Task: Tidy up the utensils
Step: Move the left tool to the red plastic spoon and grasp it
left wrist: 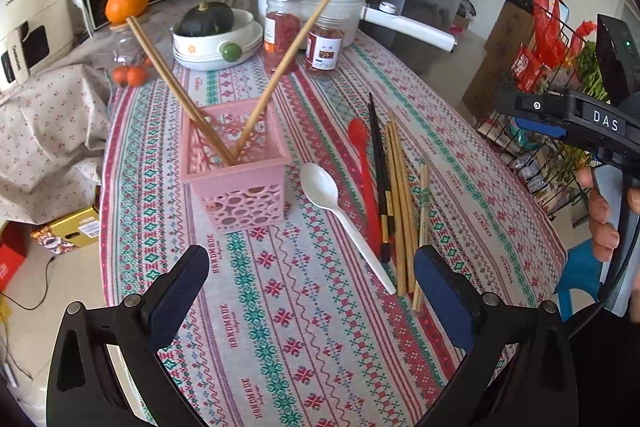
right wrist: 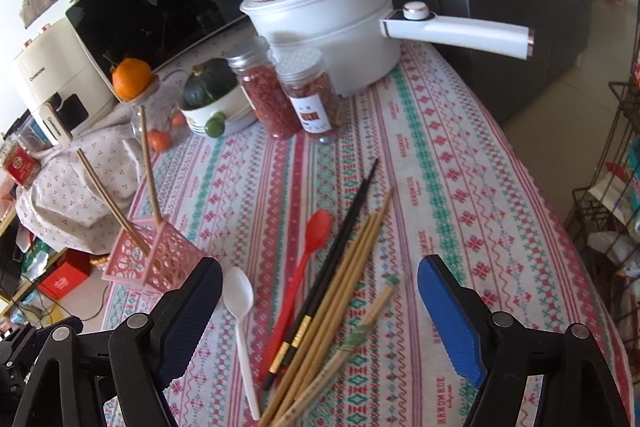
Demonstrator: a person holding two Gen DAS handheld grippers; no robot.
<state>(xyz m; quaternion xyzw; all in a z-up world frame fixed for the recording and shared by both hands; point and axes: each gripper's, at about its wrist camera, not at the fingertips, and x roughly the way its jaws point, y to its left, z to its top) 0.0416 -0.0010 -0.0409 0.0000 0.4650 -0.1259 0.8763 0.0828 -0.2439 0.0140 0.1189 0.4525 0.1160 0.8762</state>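
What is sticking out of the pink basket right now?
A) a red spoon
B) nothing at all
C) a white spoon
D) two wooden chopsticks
D: two wooden chopsticks stand leaning in the pink basket, while the white spoon and red spoon lie on the tablecloth beside it.
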